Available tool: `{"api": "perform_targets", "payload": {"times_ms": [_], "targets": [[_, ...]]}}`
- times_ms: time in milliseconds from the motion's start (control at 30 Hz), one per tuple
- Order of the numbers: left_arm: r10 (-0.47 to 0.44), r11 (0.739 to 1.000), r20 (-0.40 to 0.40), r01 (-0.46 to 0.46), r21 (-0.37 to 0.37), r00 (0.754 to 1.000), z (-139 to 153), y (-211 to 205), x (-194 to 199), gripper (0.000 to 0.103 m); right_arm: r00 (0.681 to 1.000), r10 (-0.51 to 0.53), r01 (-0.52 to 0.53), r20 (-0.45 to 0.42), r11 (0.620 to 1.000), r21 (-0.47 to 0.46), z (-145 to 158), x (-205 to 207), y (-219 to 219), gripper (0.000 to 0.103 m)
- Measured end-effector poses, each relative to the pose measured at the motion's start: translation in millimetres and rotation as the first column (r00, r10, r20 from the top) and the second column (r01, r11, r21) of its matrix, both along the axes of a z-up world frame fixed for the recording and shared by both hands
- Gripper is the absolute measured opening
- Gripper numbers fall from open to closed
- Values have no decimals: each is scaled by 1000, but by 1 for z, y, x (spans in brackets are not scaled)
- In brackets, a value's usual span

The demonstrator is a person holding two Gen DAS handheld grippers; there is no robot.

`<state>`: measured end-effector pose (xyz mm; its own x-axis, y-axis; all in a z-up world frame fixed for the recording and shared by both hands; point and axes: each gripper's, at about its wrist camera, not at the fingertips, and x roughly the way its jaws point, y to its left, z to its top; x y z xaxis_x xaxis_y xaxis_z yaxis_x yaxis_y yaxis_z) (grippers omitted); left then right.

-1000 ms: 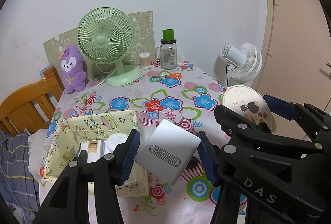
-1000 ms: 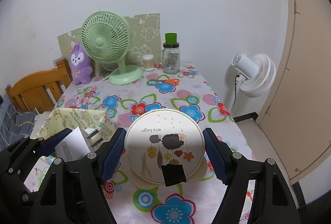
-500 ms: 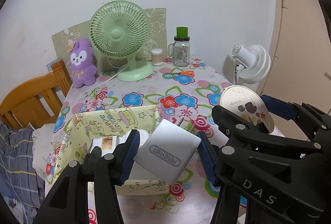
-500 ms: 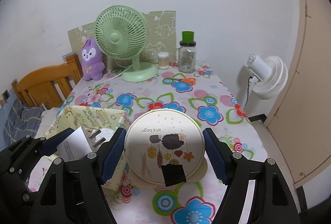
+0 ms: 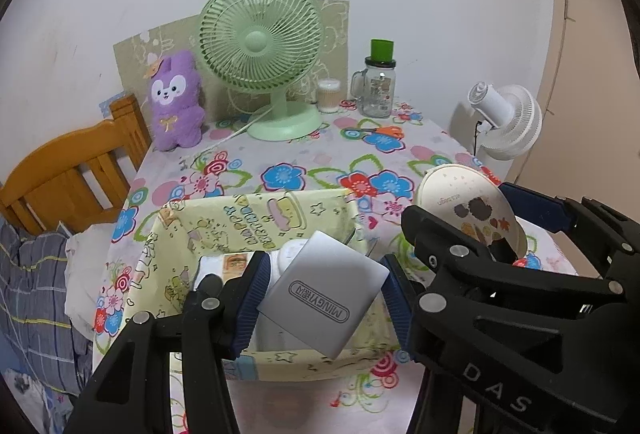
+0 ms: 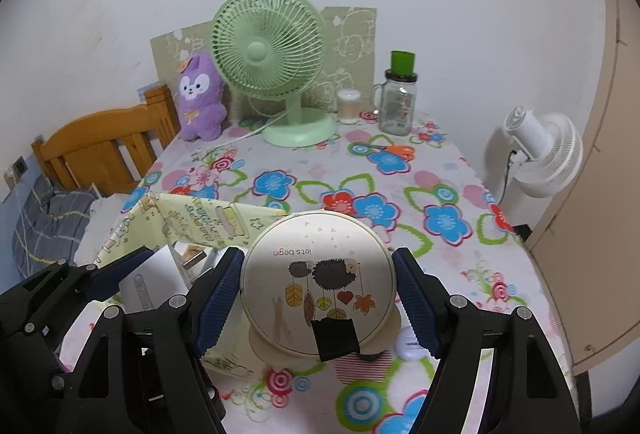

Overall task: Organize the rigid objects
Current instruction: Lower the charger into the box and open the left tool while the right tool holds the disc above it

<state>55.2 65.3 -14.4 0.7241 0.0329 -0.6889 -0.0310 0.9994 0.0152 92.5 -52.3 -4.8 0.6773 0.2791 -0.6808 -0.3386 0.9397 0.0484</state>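
While clamped between the blue pads of the left gripper (image 5: 322,298), one silver-white charger block (image 5: 326,292) (lettering upside down across its face) hangs tilted over the open top of the yellow cartoon-print fabric box (image 5: 256,222). At 3 o'clock from it, one round cream tin (image 6: 318,284) with a hedgehog and leaves on its lid, pinched at its two sides by the right gripper (image 6: 318,292), with a strip of black tape (image 6: 336,338) at its lower edge. Both sets of jaws partly spread, each closed on its load.

Inside the one fabric box: a small box with an orange-and-white label (image 5: 230,264) and something white and rounded (image 5: 290,254) beside it, half hidden behind the charger; hard to name more. On the cloth at 5 o'clock from the tin, one small white oval thing (image 6: 410,348), partly behind a pad.

Under it all, one table with a flower-print cloth (image 6: 400,185). Toward 12 o'clock, along the wall: one green desk fan (image 6: 276,73), one purple plush toy (image 6: 200,97) at 9 o'clock of the fan, one small jar of cotton swabs (image 6: 348,105) and one glass mug jar with a green cup on top (image 6: 398,101) at 3 o'clock of it. One pair of orange-handled scissors (image 6: 390,149) flat on the cloth just in front of the jar. Behind the fan, one beige printed board (image 6: 352,33) against the wall.

Off the table: one white fan (image 6: 548,149) at 3 o'clock, one wooden chair back (image 6: 100,149) at 9 o'clock, with plaid bedding (image 5: 36,294) below it.
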Motion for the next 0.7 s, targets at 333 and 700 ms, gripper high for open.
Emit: {"api": "perform_targets", "payload": {"times_ms": [333, 700], "targets": [[21, 1000, -46, -22, -10, 999, -16, 22, 11, 58, 998, 55, -55, -24, 998, -16, -14, 10, 30, 77], [7, 999, -105, -12, -44, 994, -39, 35, 25, 58, 986, 155, -156, -62, 988, -12, -33, 21, 51, 77]]}}
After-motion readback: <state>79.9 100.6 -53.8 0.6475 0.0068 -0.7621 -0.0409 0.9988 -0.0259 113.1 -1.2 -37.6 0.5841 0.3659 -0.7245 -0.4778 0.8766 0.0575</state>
